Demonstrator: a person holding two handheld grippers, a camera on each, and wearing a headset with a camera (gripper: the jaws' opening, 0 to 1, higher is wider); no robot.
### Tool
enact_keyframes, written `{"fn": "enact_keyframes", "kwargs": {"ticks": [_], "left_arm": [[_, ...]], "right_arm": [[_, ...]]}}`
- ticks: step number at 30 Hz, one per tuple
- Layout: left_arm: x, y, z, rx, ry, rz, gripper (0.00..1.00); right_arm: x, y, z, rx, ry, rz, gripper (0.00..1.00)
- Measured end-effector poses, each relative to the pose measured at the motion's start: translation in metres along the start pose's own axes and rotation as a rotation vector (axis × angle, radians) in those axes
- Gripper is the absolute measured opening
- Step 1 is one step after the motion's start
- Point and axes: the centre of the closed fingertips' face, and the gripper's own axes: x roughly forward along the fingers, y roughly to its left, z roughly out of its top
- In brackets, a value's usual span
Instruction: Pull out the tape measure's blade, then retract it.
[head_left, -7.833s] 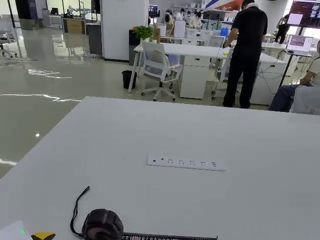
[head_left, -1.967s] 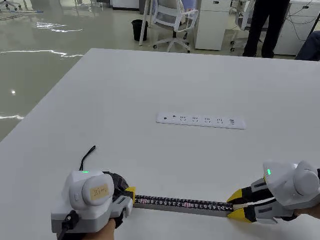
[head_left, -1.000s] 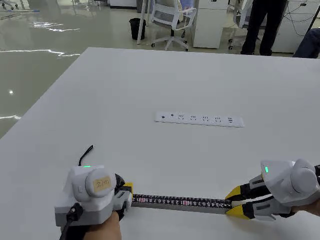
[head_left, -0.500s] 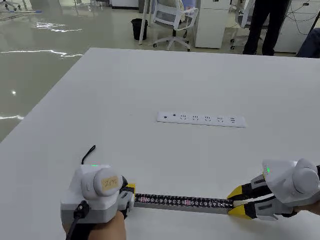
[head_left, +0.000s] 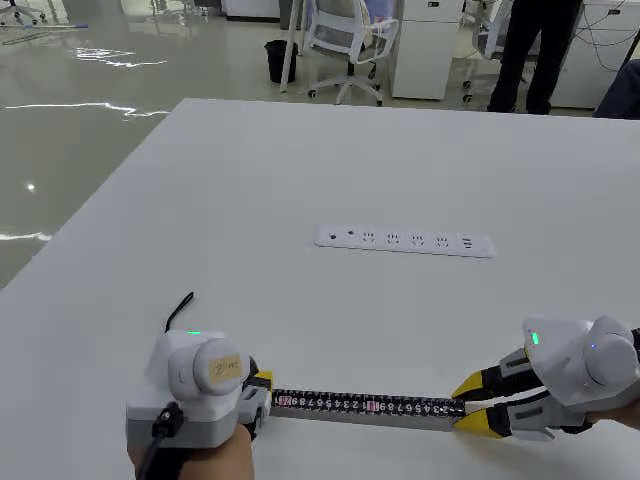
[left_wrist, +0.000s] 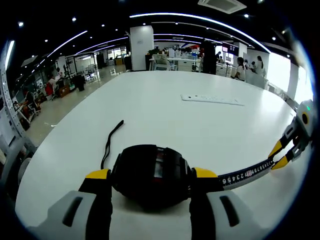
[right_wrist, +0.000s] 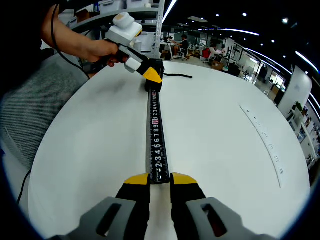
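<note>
The black tape measure case (left_wrist: 152, 172) rests on the white table (head_left: 300, 180), and my left gripper (left_wrist: 152, 175) is shut on it, yellow tips on either side. Its black wrist strap (left_wrist: 111, 140) trails toward the far side. The numbered blade (head_left: 365, 405) lies flat on the table, drawn out to the right. My right gripper (head_left: 468, 406) is shut on the blade's end, seen close in the right gripper view (right_wrist: 160, 178). There the blade (right_wrist: 156, 130) runs away to the case (right_wrist: 157, 65) in my left gripper (right_wrist: 146, 72).
A white power strip (head_left: 405, 241) lies across the middle of the table, beyond the blade. The table's left edge (head_left: 90, 215) drops to a glossy floor. Far behind stand an office chair (head_left: 345, 35), desks and a person (head_left: 535, 45).
At first the tape measure lay alone with its blade out. Both grippers have since come in, shut on the case and the blade's end. Over the last second little has moved.
</note>
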Motion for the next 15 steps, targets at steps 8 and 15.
{"fn": "enact_keyframes", "kwargs": {"ticks": [8, 15], "left_arm": [[-0.0005, 0.0000, -0.0005, 0.000, 0.001, 0.004, 0.58], [-0.0002, -0.0004, -0.0003, 0.003, 0.007, 0.006, 0.58]], "right_arm": [[0.0004, -0.0009, 0.0016, -0.011, 0.005, 0.005, 0.15], [0.0021, -0.0013, 0.0062, -0.015, 0.004, 0.013, 0.15]]}}
